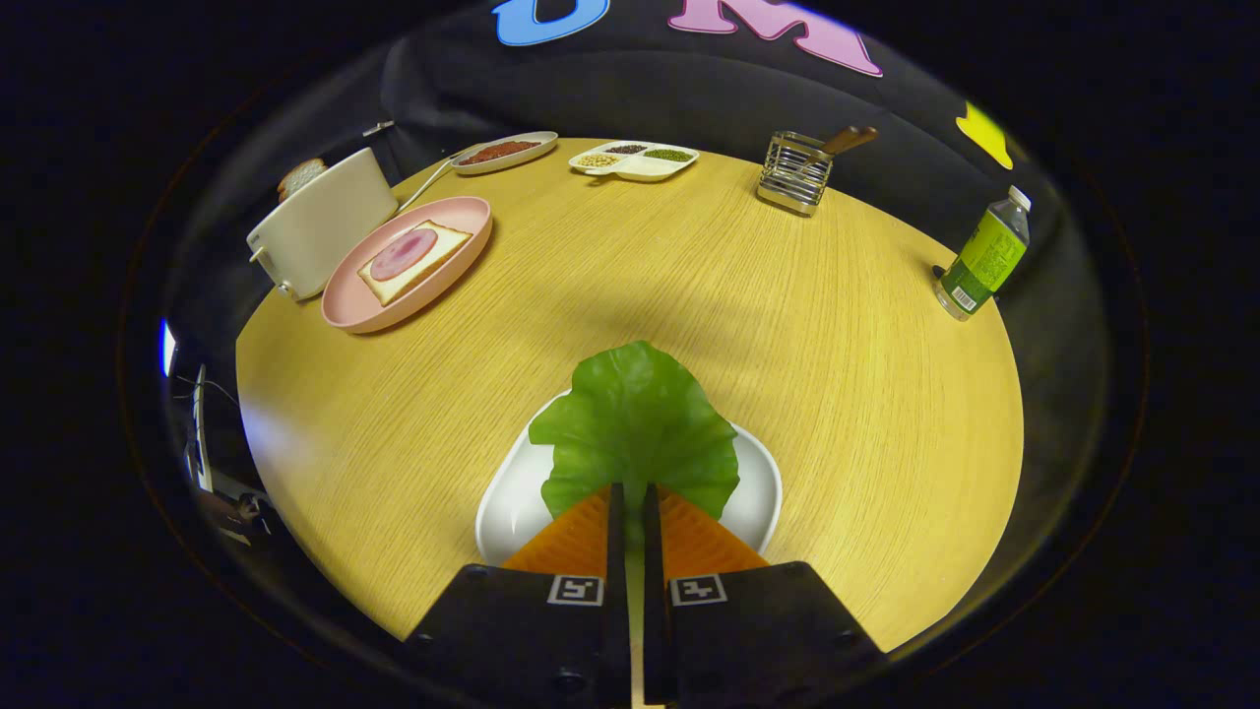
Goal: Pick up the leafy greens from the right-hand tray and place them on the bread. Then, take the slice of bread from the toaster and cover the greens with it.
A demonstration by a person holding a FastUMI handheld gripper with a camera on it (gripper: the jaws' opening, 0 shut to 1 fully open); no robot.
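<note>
Between the gripper's (632,492) fingers, clamped together, a green leaf (635,428) stands upright, pointing away over the white tray (758,492).

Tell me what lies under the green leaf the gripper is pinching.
The gripper is shut on the leaf, which spreads over a white tray on the wooden table. The tray's rim shows on both sides; its middle is hidden by the leaf and fingers.

Bare tabletop (610,286) between tool (632,497) and pink plate (340,305).
</note>
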